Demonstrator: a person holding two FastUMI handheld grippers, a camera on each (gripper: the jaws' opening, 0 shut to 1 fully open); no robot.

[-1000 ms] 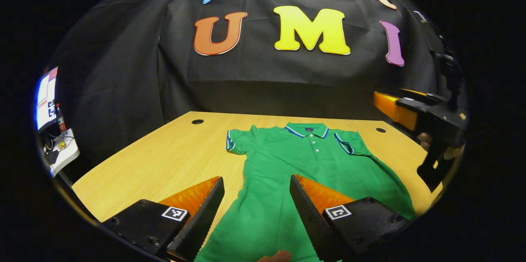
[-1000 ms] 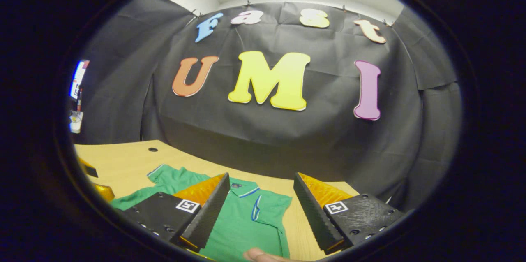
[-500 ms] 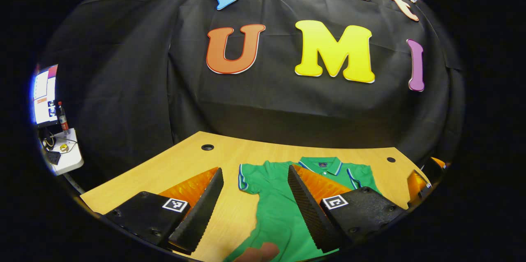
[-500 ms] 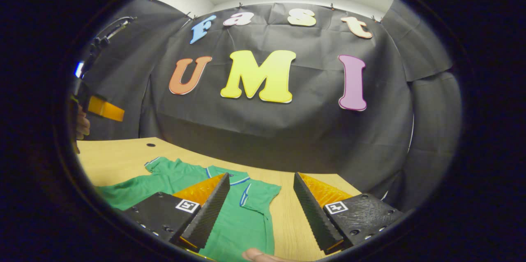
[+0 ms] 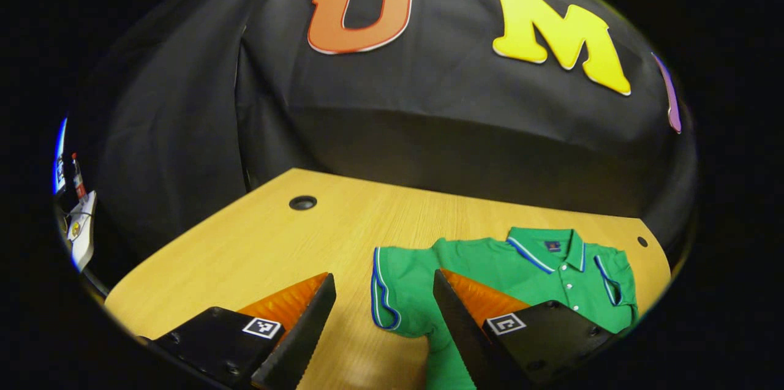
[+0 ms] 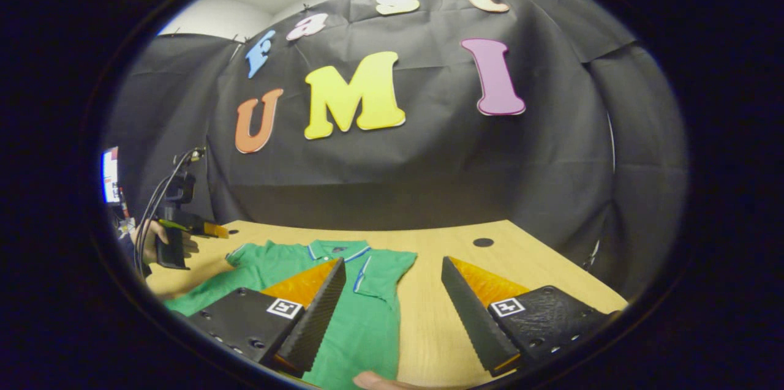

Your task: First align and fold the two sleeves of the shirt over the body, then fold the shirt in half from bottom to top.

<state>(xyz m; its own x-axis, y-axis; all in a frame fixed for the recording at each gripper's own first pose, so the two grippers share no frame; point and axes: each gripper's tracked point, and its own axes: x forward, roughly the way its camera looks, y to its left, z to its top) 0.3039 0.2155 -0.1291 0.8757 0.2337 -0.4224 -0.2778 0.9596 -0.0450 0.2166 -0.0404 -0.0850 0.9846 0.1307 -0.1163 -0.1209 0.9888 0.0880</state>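
Shirt: The green short-sleeved polo shirt [image 5: 490, 273] with blue-and-white trim lay flat and unfolded on the pale wooden surface [image 5: 275, 237], collar toward the far black wall.
Left hand-held gripper: Your left hand-held gripper [image 5: 383, 329] had its jaws wide apart and held nothing; the shirt's left sleeve [image 5: 395, 295] lay between and just beyond its fingers.
Right hand-held gripper: Your right hand-held gripper [image 6: 392, 316] was likewise spread wide and empty, with the right sleeve [image 6: 383, 267] just ahead of its left finger.
What changed: A second before, you had the left hand-held gripper aimed over the lower body of the shirt; by now you had swung it left and dropped it toward the sleeve cuff. The right one had turned so that sleeve sat nearer its opening.
Meaning for the task: No fold had been made yet. Both sleeves looked lined up for a first pinch, so the sleeve fold seemed about to start.
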